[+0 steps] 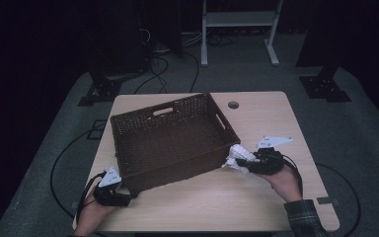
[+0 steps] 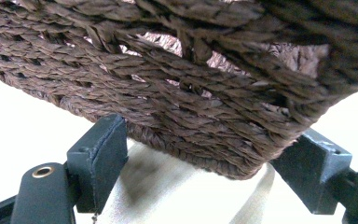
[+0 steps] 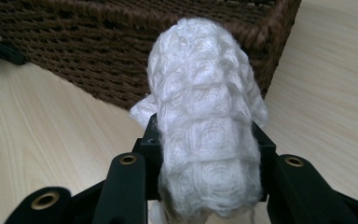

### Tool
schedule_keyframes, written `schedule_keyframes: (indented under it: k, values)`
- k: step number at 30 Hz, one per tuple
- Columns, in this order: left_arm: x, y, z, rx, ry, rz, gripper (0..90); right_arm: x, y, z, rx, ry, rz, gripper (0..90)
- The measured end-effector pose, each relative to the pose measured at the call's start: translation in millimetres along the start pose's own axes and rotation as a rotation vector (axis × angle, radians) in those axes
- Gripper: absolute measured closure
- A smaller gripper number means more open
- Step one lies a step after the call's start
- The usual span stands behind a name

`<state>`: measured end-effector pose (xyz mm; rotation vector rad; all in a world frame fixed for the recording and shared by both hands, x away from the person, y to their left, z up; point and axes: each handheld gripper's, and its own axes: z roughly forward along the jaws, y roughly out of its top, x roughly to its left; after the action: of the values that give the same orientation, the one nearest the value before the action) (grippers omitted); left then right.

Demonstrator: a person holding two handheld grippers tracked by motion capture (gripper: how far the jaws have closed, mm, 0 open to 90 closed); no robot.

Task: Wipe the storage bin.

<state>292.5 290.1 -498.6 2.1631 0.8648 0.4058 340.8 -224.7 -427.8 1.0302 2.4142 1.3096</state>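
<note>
A dark brown woven basket (image 1: 172, 140) stands askew on the light wooden table (image 1: 276, 118). My left gripper (image 1: 126, 193) is at its near left corner. In the left gripper view the jaws of the left gripper (image 2: 205, 149) sit on either side of that corner (image 2: 223, 140) and press against the weave. A white knitted cloth (image 1: 237, 157) hangs just outside the basket's near right corner. My right gripper (image 1: 246, 165) is shut on it. Bunched between the jaws of the right gripper (image 3: 205, 140), the cloth (image 3: 205, 107) hides their pads.
A round cable hole (image 1: 233, 104) sits in the tabletop behind the basket. Bare table lies in front of the basket and to its right. A white metal frame (image 1: 239, 19) and floor cables (image 1: 163, 64) are beyond the far edge.
</note>
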Motion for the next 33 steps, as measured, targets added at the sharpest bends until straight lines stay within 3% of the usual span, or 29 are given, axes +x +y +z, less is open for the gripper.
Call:
schedule_keyframes:
  k: [15,33]
  values:
    - [0.0,0.0,0.0,0.0,0.0,0.001,20.4,9.8,8.6,-3.6,-0.036,0.015,-0.035,60.7]
    - [0.0,0.0,0.0,0.0,0.0,0.0,20.4,1.8,-6.4,18.2,0.039,0.029,-0.002,60.8]
